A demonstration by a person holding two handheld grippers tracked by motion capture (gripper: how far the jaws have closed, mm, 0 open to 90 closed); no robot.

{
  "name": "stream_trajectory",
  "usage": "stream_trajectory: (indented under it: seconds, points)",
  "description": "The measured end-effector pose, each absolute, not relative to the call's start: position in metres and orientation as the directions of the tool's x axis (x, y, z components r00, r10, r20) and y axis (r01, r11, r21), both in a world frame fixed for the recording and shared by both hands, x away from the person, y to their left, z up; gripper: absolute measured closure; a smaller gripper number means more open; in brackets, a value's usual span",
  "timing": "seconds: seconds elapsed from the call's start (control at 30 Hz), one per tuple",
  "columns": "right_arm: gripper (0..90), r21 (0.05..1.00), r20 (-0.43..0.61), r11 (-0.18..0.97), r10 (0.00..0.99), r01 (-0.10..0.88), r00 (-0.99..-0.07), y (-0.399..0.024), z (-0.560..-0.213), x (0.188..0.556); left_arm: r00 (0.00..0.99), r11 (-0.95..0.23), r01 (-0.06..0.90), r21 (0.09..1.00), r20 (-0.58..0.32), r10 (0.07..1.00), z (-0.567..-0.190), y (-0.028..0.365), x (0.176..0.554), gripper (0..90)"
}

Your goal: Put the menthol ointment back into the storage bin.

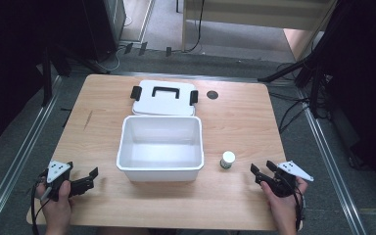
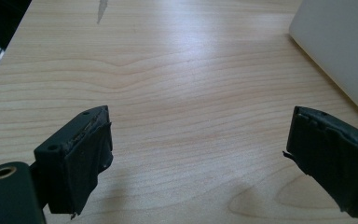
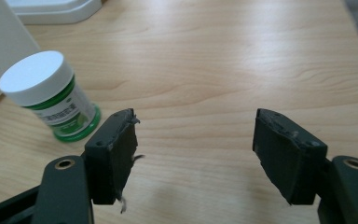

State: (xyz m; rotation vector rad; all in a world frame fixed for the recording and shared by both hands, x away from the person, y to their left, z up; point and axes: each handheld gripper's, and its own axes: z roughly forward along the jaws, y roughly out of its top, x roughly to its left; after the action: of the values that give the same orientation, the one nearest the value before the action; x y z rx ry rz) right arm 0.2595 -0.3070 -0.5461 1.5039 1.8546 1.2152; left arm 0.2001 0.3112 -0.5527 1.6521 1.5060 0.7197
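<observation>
Jar [image 1: 227, 159] btwn bin [image 1: 160, 169] & right gripper [image 1: 263, 171], nothing blocking.

Lab: railed floor [image 1: 19, 147], cables [image 1: 293, 110]

One white bin [image 1: 160, 147], one white lid [image 1: 164, 97], one small white-capped jar [image 1: 227, 159], and two hand-held grippers, left gripper [image 1: 89, 178] and right gripper [image 1: 260, 173], on one table [image 1: 240, 117].

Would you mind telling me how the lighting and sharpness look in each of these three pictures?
High view: the table is evenly lit, its surroundings are dark, and the picture is rather soft. Left gripper view: pale glare lies on the wood at the top, the fingers are close and a little soft, with shadow under them. Right gripper view: the jar is fairly sharp, with a bright sheen on the wood behind it.
</observation>
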Motion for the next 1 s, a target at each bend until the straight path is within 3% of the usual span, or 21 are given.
stream_trajectory:
  seconds: [0.23,0.27,0.33,0.5,0.53,0.57,0.67,1.0]
  points:
    - [32.6,0.784,0.161,0.077,0.933,0.616,-0.323,-0.295,-0.529,0.266,0.148,0.005,0.550,0.835,-0.103,0.984,-0.553,0.312,0.199,7.5]
    - [33.0,0.750,0.110,0.145,0.935,0.645,-0.338,-0.288,-0.523,0.270,0.146,0.008,0.554,0.832,-0.107,0.983,-0.553,0.313,0.200,7.5]
    - [33.2,0.728,0.106,0.174,0.927,0.663,-0.359,-0.284,-0.519,0.272,0.149,0.007,0.554,0.832,-0.108,0.983,-0.553,0.313,0.200,7.5]
    - [32.0,0.558,0.027,0.385,0.877,0.735,-0.480,-0.257,-0.502,0.289,0.153,-0.001,0.560,0.828,-0.103,0.983,-0.553,0.312,0.201,7.5]
    - [32.0,0.558,0.027,0.385,0.877,0.735,-0.480,-0.257,-0.502,0.289,0.153,-0.001,0.560,0.828,-0.103,0.983,-0.553,0.312,0.201,7.5]
    - [30.1,0.495,0.008,0.451,0.853,0.743,-0.522,-0.247,-0.498,0.295,0.157,-0.010,0.562,0.827,-0.095,0.983,-0.553,0.311,0.202,7.5]
    - [29.2,0.414,0.007,0.507,0.828,0.755,-0.560,-0.233,-0.494,0.304,0.156,-0.012,0.562,0.827,-0.092,0.983,-0.553,0.311,0.202,7.5]
    - [26.2,0.298,-0.006,0.570,0.803,0.766,-0.596,-0.200,-0.483,0.324,0.158,-0.012,0.562,0.827,-0.093,0.983,-0.553,0.311,0.201,7.5]
